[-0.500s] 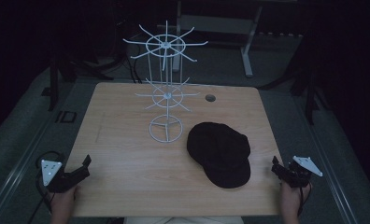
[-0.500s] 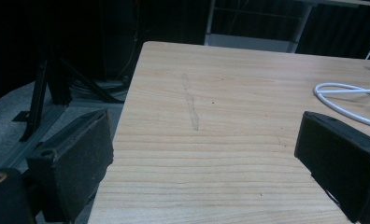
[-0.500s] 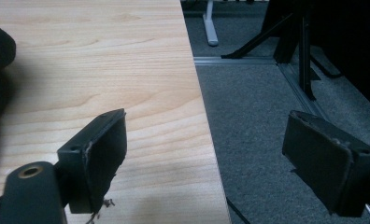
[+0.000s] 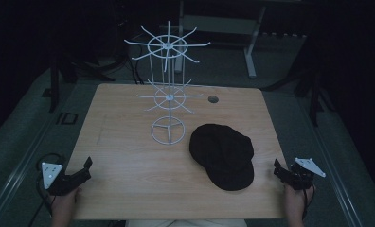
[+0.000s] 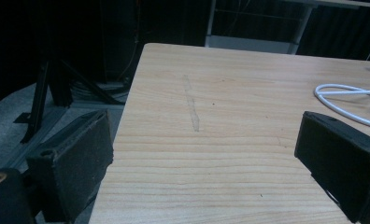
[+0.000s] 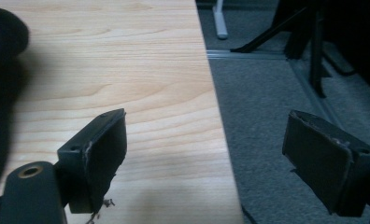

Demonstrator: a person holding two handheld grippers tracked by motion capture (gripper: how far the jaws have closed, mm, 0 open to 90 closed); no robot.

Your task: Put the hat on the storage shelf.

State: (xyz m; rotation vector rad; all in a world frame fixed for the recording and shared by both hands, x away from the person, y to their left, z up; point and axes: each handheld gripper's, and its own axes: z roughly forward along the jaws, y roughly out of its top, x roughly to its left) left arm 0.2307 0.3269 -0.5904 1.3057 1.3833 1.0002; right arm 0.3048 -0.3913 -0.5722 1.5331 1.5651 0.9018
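A black cap [image 4: 223, 155] lies on the wooden table [image 4: 129, 161], near-right of a white wire rack [image 4: 168, 101]. The left gripper [image 4: 76, 176] and right gripper [image 4: 285, 173] hover at the near corners, jaws wide apart and empty, the cap well clear of both.

rack [image 4: 168, 101] mid-table [image 4: 119, 156], cap [image 4: 223, 153] apparently beside its base

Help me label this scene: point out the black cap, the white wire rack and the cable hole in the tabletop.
black cap [image 4: 222, 153], high view, middle of its crown.
white wire rack [image 4: 168, 129], high view, ring base on the table.
cable hole [image 4: 213, 99], high view, its dark centre.
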